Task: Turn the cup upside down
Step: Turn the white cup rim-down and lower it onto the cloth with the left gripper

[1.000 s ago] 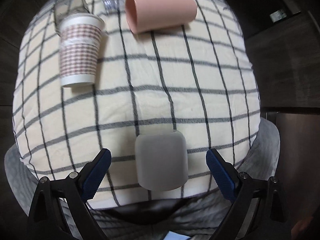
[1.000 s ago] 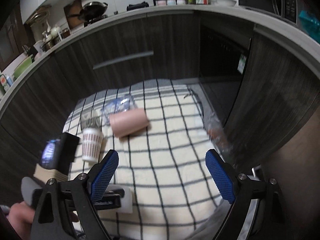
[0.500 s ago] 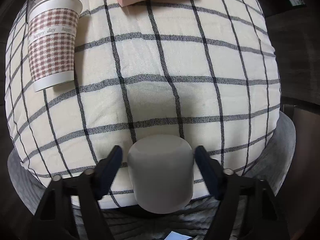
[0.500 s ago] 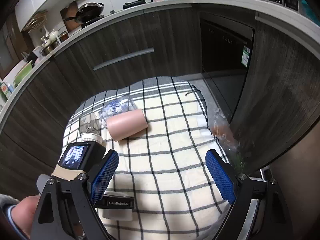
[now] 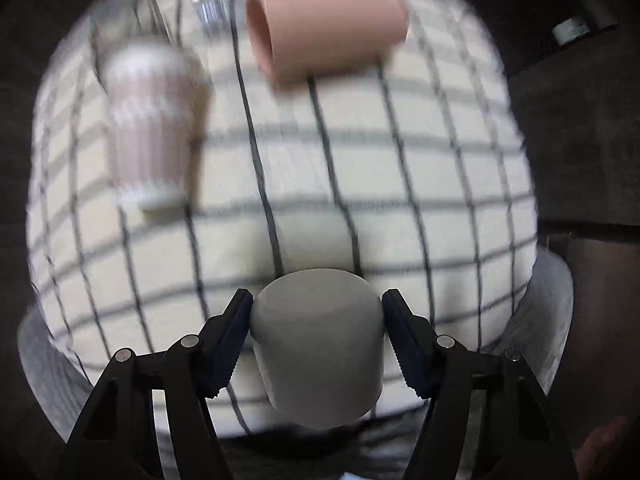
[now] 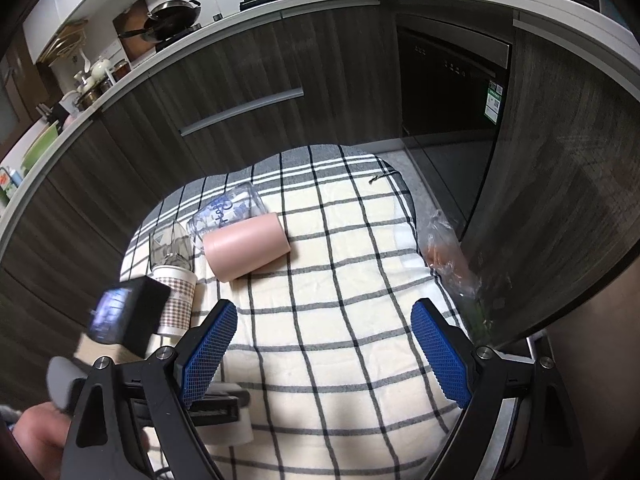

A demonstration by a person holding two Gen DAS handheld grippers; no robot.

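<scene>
A plain white cup (image 5: pixel 320 344) lies on its side on the checked cloth (image 5: pixel 420 176), its closed base toward the camera. My left gripper (image 5: pixel 318 340) is shut on the white cup, one blue pad on each side. In the right wrist view a bit of the cup (image 6: pixel 240 428) shows under the left gripper's body, at the lower left. My right gripper (image 6: pixel 322 354) is open and empty, held above the cloth (image 6: pixel 352 320).
A pink cup (image 5: pixel 324 32) (image 6: pixel 246 246) lies on its side at the back. A checked paper cup (image 5: pixel 154 128) (image 6: pixel 176 300) stands at the left. A clear glass (image 6: pixel 170 244) and a clear jar (image 6: pixel 228 212) lie behind them. Dark cabinets (image 6: pixel 248 92) surround the cloth; a plastic bag (image 6: pixel 448 252) lies right.
My left gripper moved forward around the white cup and closed on it. The left view is now blurred by motion. My right gripper has stayed open.
</scene>
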